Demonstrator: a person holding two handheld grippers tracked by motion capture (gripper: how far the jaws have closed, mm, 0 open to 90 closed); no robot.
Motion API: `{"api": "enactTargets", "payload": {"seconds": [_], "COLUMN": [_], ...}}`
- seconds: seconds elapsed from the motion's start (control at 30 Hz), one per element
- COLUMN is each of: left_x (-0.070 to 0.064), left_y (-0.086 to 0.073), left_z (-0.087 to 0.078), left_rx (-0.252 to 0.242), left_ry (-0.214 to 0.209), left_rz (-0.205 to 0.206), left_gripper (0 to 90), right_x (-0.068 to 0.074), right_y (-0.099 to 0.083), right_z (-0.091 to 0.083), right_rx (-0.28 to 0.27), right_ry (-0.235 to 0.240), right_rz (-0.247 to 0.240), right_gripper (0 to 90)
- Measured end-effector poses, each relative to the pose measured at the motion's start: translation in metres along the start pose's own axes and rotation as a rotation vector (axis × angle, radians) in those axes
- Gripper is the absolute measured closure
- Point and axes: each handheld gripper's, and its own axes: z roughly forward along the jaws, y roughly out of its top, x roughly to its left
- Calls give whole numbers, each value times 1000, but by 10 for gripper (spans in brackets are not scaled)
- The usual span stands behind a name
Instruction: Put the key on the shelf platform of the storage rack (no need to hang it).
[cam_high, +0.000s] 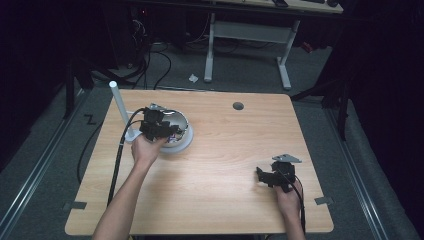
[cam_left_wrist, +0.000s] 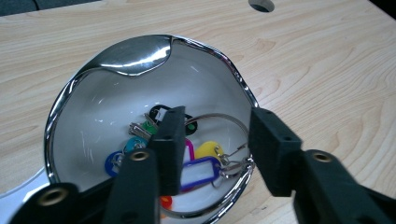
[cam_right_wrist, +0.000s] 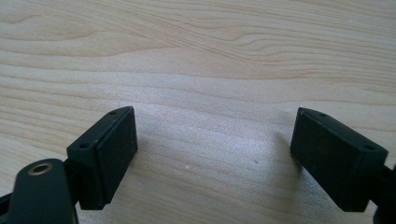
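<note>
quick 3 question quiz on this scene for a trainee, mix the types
1. True or false: the left gripper has its jaws apart, one inside the bowl and one outside its rim.
2. What lies in the bowl? A) coins B) keys with coloured tags C) screws
3. Fill in: under the right gripper lies only the bare ____.

Key
1. True; the near rim runs between the jaws.
2. B
3. table; its jaws stand wide apart with nothing between them.
</note>
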Motion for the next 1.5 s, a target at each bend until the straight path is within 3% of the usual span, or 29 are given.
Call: {"api": "enactTargets", "payload": {"seconds": [0.17,0.37,0.6,0.8,1.27,1.5], "left_x": [0,-2,-8,-19,-32,-34], "left_y": [-4,-11,-21,-28,-38,-46], "left_z": [-13,-28,-40,-51,-67,-70], "left_rx": [-36,-78,-113,-147,-178,-180], "left_ry": [-11,-22,-50,-72,-82,-64], "left_rz": [-8,-12,-31,-21,13,18], "left_gripper": [447,406,393,387,383,382], "right_x": [0,0,0,0,0,0], "right_y": [0,0,0,0,0,0], "right_z": [0,0,0,0,0,0], "right_rx": [0,0,0,0,0,0], "right_ry": [0,0,0,0,0,0], "right_rz": [0,0,0,0,1,0], "right_gripper": [148,148,148,148,148,148]}}
